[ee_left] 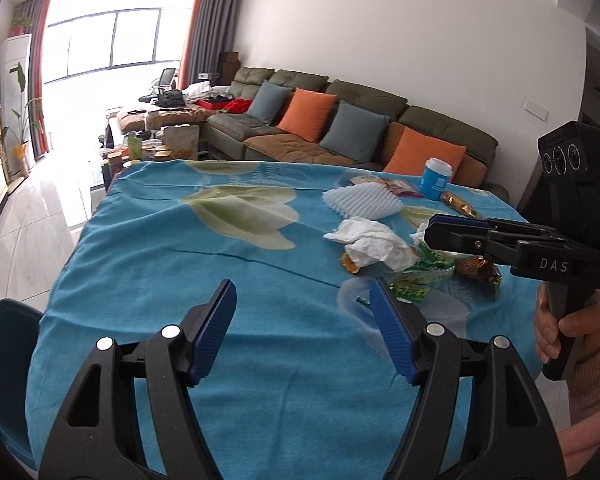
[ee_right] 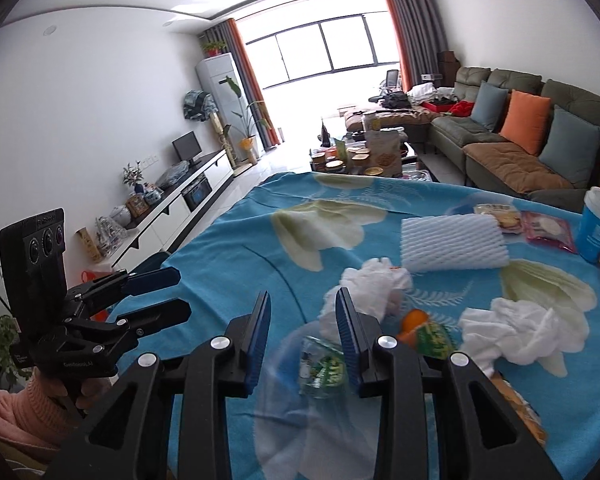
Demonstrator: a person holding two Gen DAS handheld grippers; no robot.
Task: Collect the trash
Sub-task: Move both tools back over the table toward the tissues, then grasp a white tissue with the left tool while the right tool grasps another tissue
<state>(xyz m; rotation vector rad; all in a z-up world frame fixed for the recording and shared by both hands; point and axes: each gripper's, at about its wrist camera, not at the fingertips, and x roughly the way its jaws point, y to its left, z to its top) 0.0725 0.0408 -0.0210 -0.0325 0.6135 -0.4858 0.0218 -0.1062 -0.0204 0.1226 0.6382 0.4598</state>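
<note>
Little looks collected yet: at lower left the left hand-held gripper [ee_left: 304, 328] hangs spread and empty over the bare blue worktop [ee_left: 180, 280]. Right of centre, crumpled tissues [ee_left: 374, 242], a green wrapper [ee_left: 420, 276], a foam net [ee_left: 362, 200] and a blue cup [ee_left: 436, 178] lie uncollected. The right hand-held gripper [ee_right: 302, 336], jaws partly apart with nothing pinched, hovers above that litter.

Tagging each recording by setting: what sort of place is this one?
A home living room, most likely: a long sofa with cushions, a low TV cabinet along the wall, and curtained windows. Trash lies on a table under a blue floral cloth.
</note>
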